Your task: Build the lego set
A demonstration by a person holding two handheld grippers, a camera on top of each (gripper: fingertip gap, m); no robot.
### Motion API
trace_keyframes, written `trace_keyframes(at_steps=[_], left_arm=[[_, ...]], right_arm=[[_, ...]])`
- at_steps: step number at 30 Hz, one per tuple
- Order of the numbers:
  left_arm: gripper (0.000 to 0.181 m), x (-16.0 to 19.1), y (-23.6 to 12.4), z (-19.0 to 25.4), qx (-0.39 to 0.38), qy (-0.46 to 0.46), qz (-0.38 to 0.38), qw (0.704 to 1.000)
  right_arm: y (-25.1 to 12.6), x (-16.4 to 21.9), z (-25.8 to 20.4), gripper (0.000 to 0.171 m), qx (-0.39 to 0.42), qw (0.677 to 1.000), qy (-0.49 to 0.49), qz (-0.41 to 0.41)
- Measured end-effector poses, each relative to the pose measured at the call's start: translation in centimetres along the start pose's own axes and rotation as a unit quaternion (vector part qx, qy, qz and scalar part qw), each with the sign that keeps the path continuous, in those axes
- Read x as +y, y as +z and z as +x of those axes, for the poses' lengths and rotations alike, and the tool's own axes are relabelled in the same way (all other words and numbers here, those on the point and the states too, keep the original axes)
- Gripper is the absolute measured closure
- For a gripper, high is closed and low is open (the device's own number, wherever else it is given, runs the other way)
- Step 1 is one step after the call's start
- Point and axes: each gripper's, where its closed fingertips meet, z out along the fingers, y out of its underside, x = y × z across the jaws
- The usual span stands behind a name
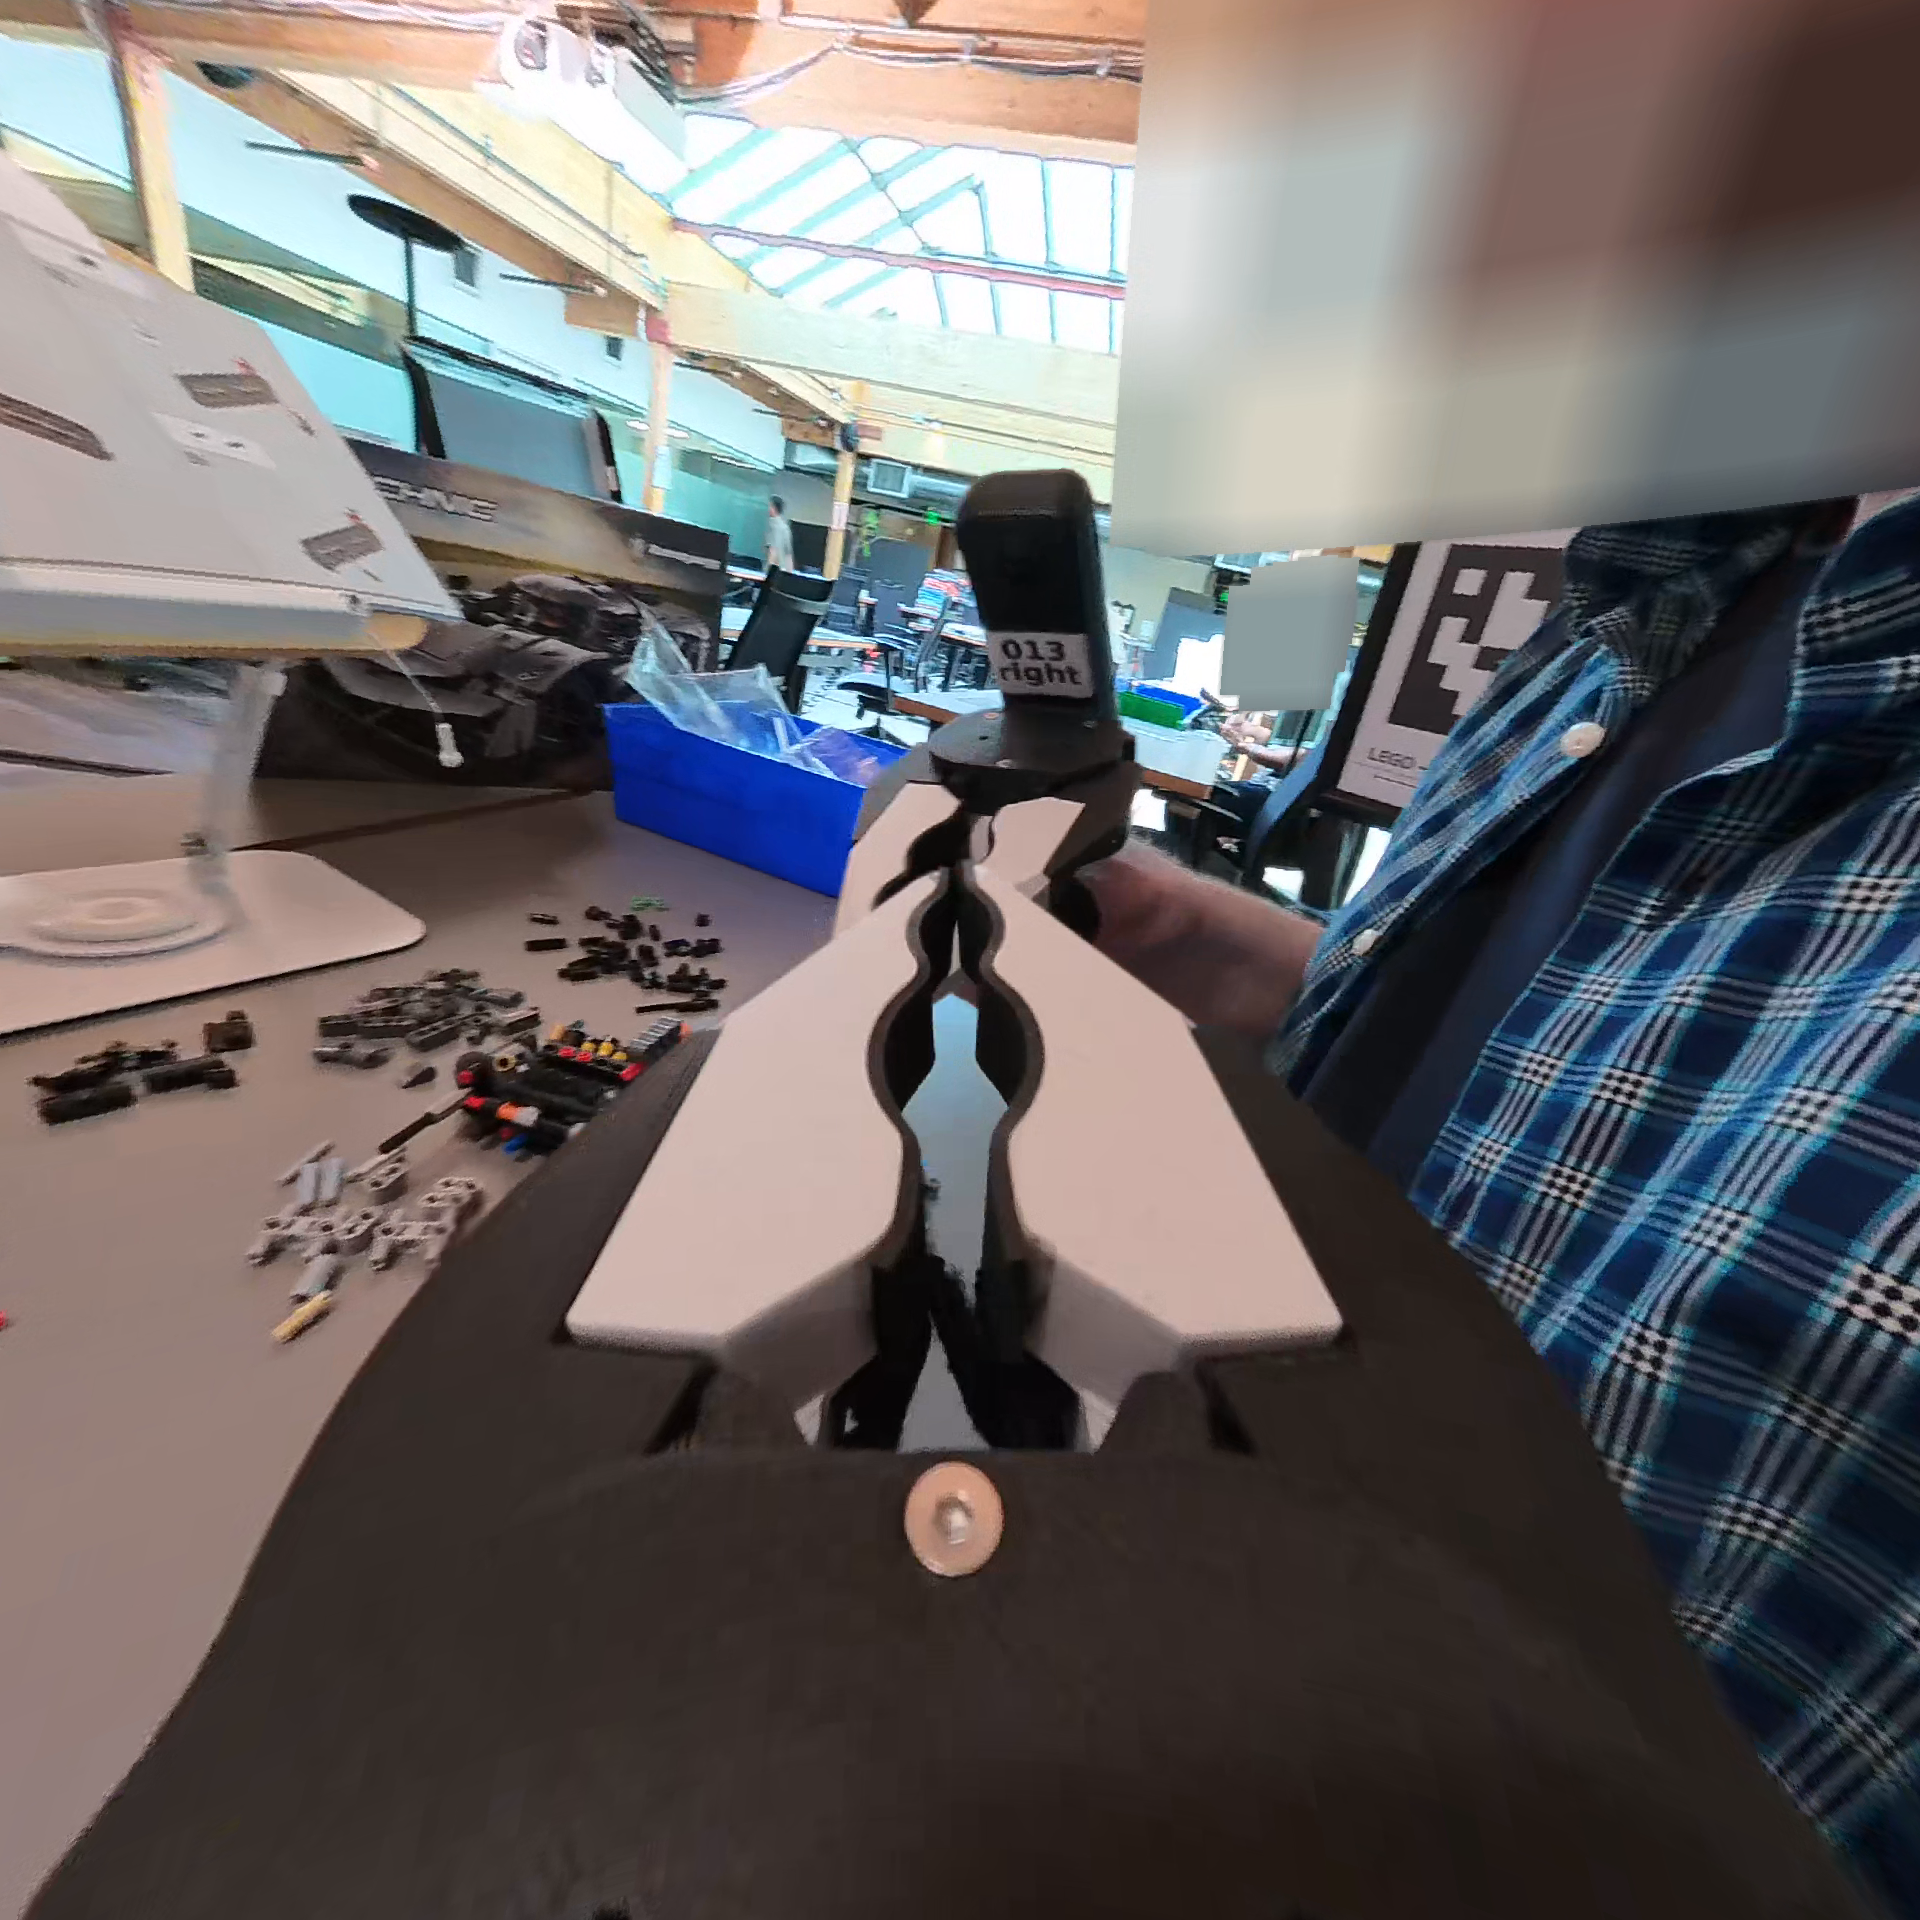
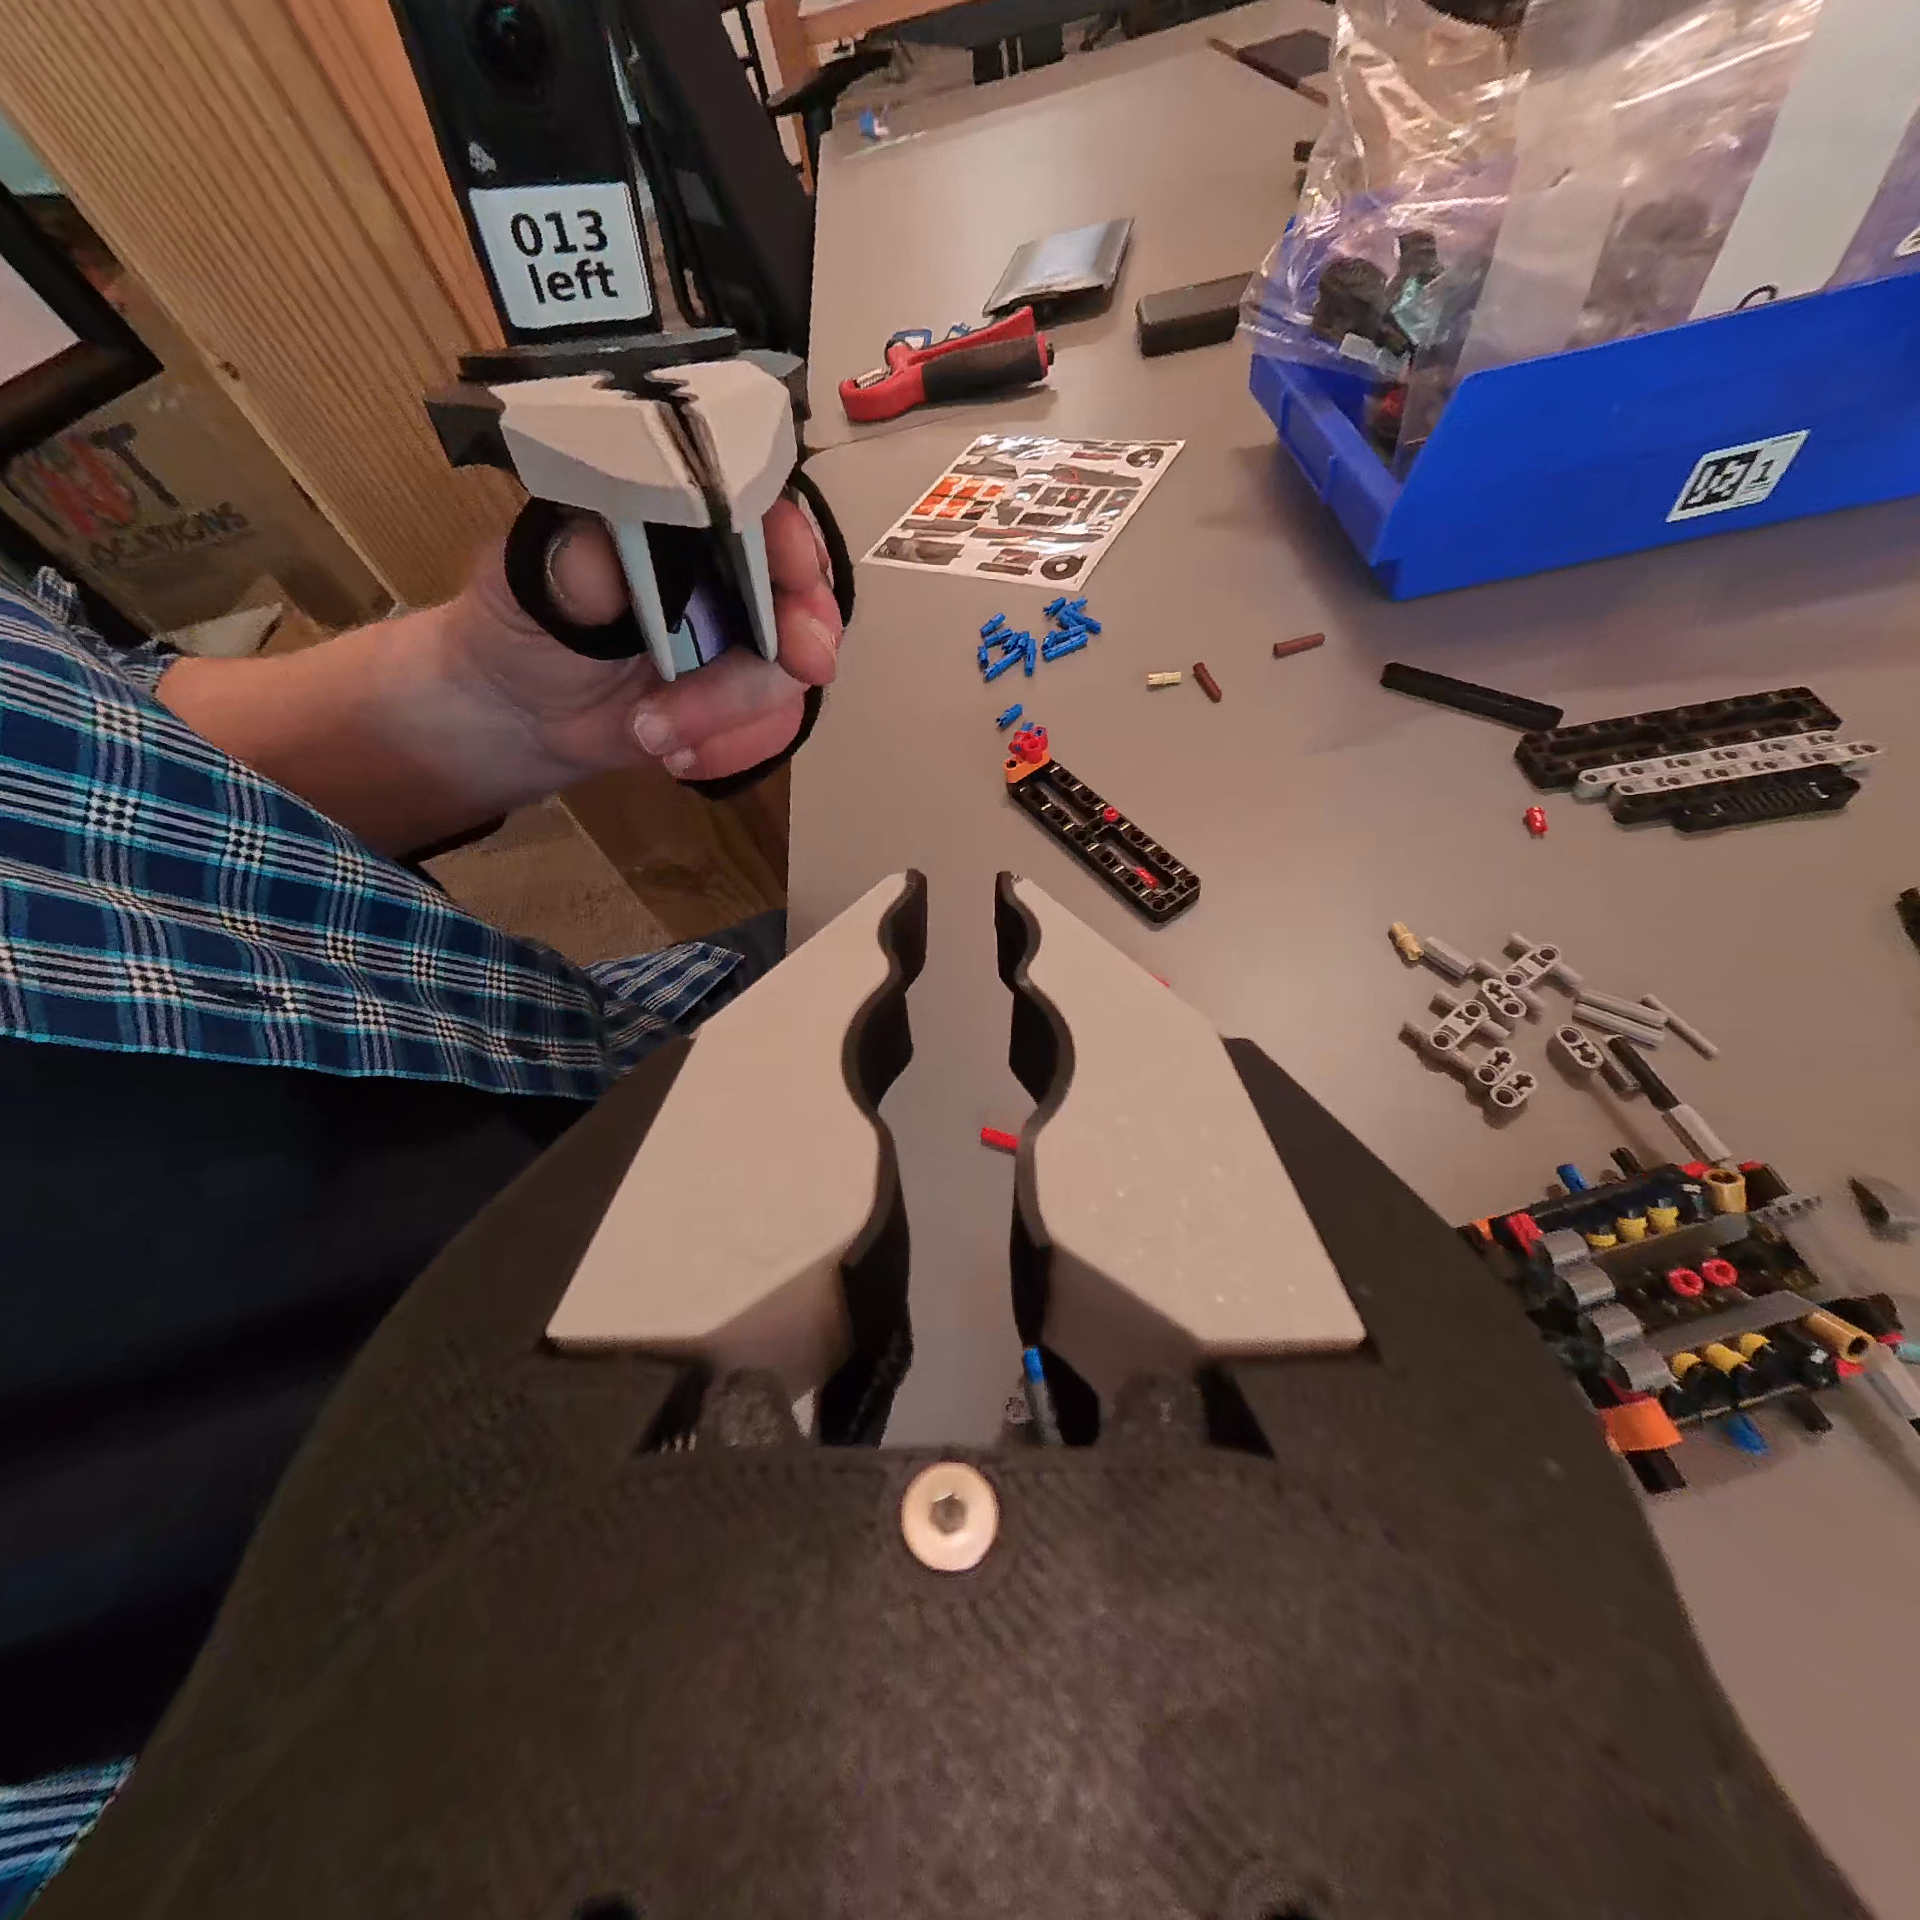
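Observation:
My left gripper is shut, its fingertips pressed together with nothing visible between them. It is raised in the air and faces my right gripper. In the right wrist view the left gripper sits in a hand beyond the table's edge, fingers together. My right gripper is open and empty, with bare table between its fingers. Ahead of it to the right lies a black lego frame with red pins and an orange piece at its far end. A loose red pin lies on the table beneath the right fingers.
On the table are blue pins, grey connectors, a multi-coloured assembly, black beams, a sticker sheet, a red tool and a blue bin of bags. An instruction booklet stands at left. Spacing between my two grippers at the tips: around 8 cm. About 15 cm separates my right fingertips from the loose red pin.

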Motion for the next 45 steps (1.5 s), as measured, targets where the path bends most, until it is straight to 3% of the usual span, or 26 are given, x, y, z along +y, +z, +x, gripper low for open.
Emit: trace_keyframes(at_steps=[17,20,28,31,36,39,45], left_arm=[[0.181,5.8,2.1,-3.7,-0.02,-0.005,-0.079,0.997],[0.145,5.7,2.5,-4.6,-0.027,-0.023,-0.061,0.997],[0.11,7.0,3.7,-5.4,-0.026,-0.034,-0.083,0.996],[0.114,7.1,3.9,-5.6,-0.031,-0.021,-0.089,0.995],[0.137,6.9,3.3,-6.3,-0.052,0.023,-0.113,0.992],[0.178,7.5,3.1,-6.2,-0.041,0.048,-0.145,0.987],[0.181,7.6,3.1,-6.9,-0.057,0.069,-0.16,0.983]], right_arm=[[-3.7,0.4,5.5,0.161,0.092,0.989,-0.034,0.108],[-3.7,0.8,6.2,0.16,0.102,0.988,-0.04,0.11],[-4.0,1.8,7.1,0.158,0.119,0.986,-0.051,0.108],[-4.1,1.8,7.2,0.157,0.121,0.985,-0.053,0.109],[-4.0,1.9,7.2,0.158,0.12,0.985,-0.055,0.108],[-4.0,1.9,7.3,0.158,0.124,0.985,-0.061,0.105],[-3.9,2.1,7.4,0.159,0.131,0.984,-0.07,0.099]])
